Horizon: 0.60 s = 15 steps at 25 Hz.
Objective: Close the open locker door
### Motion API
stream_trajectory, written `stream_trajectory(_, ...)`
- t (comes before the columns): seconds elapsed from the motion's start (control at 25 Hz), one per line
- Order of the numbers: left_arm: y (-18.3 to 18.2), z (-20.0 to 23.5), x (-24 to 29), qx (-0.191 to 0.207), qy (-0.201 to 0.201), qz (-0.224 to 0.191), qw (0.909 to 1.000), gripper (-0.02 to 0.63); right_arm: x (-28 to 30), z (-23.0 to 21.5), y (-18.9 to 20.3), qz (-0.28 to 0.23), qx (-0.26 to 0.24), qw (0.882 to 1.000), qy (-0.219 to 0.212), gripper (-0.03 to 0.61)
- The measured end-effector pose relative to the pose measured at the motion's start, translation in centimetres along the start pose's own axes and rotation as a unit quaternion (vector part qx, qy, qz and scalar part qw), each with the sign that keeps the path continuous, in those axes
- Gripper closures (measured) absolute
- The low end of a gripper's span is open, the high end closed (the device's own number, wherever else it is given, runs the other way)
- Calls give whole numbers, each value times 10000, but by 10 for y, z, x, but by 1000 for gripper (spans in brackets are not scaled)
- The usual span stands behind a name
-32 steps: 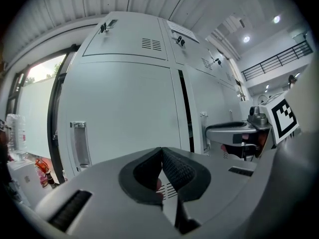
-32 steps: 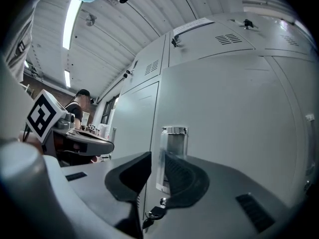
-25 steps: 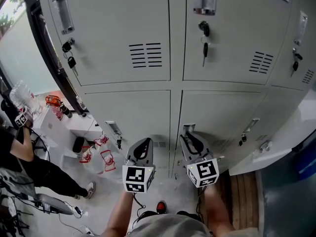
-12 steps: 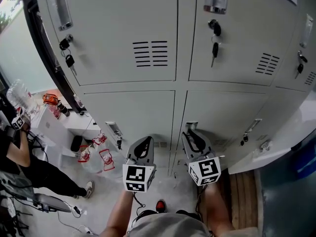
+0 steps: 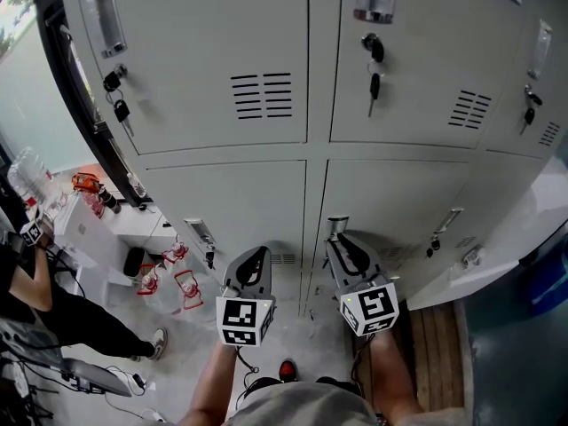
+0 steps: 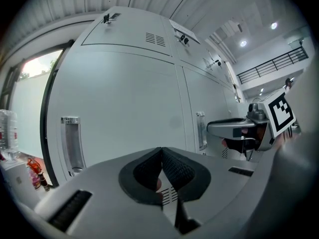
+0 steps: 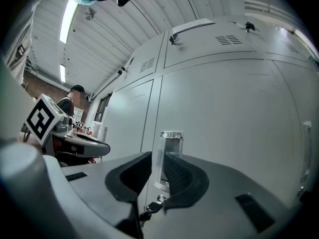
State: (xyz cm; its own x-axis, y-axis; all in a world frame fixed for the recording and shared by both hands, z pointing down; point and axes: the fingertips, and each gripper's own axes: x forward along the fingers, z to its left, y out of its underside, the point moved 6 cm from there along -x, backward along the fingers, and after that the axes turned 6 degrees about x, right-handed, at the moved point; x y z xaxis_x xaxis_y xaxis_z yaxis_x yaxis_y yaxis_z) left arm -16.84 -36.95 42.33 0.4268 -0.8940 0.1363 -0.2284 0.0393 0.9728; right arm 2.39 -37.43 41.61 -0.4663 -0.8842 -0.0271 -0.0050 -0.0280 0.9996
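Grey lockers fill the head view. At the lower right a pale door [image 5: 486, 272] stands swung out from the row. My left gripper [image 5: 257, 254] hangs in front of the lower left locker, and its pads [image 6: 162, 151] meet with nothing between them. My right gripper [image 5: 334, 235] points at the lower middle locker's metal handle [image 5: 338, 224]. Its jaws [image 7: 158, 156] stand a narrow gap apart. That handle [image 7: 172, 136] shows through the gap, behind the pads. A key [image 7: 149, 210] hangs just below it.
Keys [image 5: 373, 87] dangle from the upper locker locks. A person [image 5: 35, 291] stands at the far left by a shelf with bottles [image 5: 31, 174]. Red-trimmed items [image 5: 169, 278] lie on the floor. A wooden pallet [image 5: 435, 335] lies under the swung-out door.
The head view has swayed slightly. Both grippers keep their places in front of the lower lockers, and their jaws look the same.
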Motion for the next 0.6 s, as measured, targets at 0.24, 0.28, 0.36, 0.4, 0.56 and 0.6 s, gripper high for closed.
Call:
stream_trajectory(0.24, 2, -10, -7, 79, 144, -2, 9999, 591, -35, -19, 0, -5, -24, 9992, 410, 499)
stream_trajectory(0.28, 2, -12, -9, 84, 158, 1, 9998, 592, -42, -22, 1, 8, -44, 9988, 479, 503)
stream_trajectory(0.36, 3, -14, -13, 101, 189, -17, 9998, 591, -55, -27, 4, 41, -81, 9981, 617, 526)
stream_trajectory(0.4, 3, -16, -15, 112, 215, -21, 9997, 592, -62, -29, 5, 51, -88, 9976, 686, 528)
stream_trajectory(0.56, 8, -23, -24, 167, 301, -46, 9994, 592, -88, -33, 15, 109, -99, 9958, 903, 546)
stream_trajectory(0.6, 9, -24, -27, 167, 304, -41, 9994, 591, -94, -33, 19, 156, -95, 9953, 949, 552)
